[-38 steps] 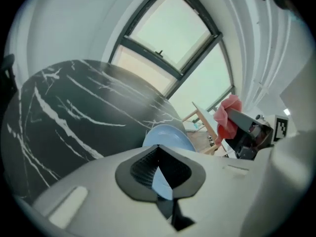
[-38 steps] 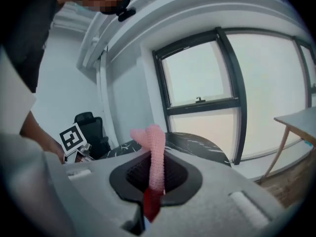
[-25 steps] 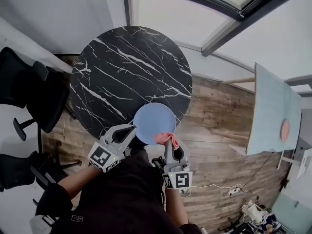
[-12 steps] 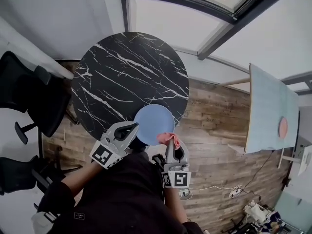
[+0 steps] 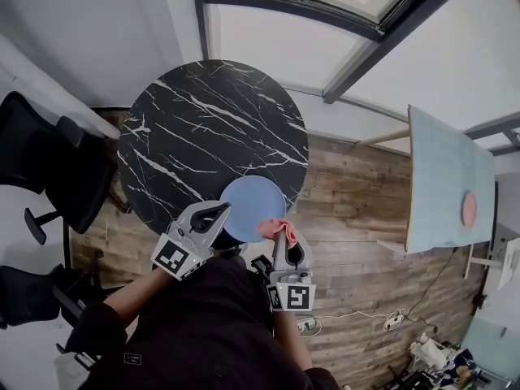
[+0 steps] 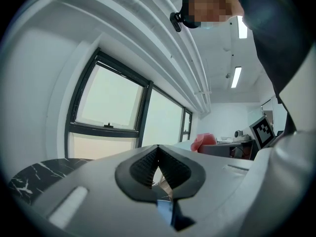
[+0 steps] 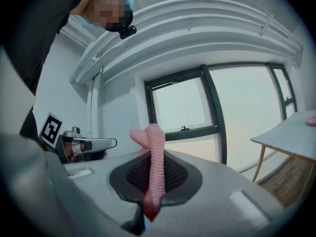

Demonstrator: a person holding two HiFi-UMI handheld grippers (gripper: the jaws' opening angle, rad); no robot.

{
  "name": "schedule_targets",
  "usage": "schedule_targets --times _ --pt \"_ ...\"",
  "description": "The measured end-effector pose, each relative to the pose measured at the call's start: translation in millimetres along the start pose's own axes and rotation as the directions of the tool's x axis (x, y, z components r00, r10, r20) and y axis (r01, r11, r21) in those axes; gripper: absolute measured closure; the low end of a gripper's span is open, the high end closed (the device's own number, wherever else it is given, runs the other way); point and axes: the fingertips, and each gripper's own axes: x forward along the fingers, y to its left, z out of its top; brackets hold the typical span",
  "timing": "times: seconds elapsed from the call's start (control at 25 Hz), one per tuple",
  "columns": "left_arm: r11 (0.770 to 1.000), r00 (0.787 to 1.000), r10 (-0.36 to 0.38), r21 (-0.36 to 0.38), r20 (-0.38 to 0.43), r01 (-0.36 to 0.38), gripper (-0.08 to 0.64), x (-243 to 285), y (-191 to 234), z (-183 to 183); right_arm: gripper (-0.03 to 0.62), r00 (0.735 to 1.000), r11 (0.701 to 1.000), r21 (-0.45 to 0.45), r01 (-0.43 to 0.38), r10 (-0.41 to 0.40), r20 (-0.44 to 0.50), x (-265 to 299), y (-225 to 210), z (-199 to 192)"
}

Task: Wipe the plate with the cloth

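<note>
Over the near edge of the black marble table [image 5: 203, 136], the left gripper [image 5: 219, 211] is pinching the blue plate [image 5: 253, 205] by its rim, jaws almost together, holding it clear of the tabletop. The right gripper [image 5: 282, 242] is clamping the pink cloth [image 5: 275, 229], jaws tight on it. The cloth is appearing to touch the plate's lower right edge.

A round black marble desk [image 5: 213, 145] with white veins fills the upper centre of the head view. It stands on a wooden plank floor [image 5: 357, 242], with black chairs [image 5: 49, 169] at the left edge. A dark-framed window [image 5: 284, 2] runs along the top, and at the right stands a pale grey-blue table [image 5: 447, 177] bearing what may be a small pink dish [image 5: 469, 210].
</note>
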Motion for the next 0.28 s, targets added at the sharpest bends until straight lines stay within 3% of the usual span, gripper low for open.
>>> schedule_targets --times 0.28 --pt "1.000 1.000 -0.006 0.012 -0.010 0.006 0.558 8.2 -7.4 0.2 0.578 1.000 1.000 0.008 0.007 -0.007 -0.013 -3.9 -10.5 1.4"
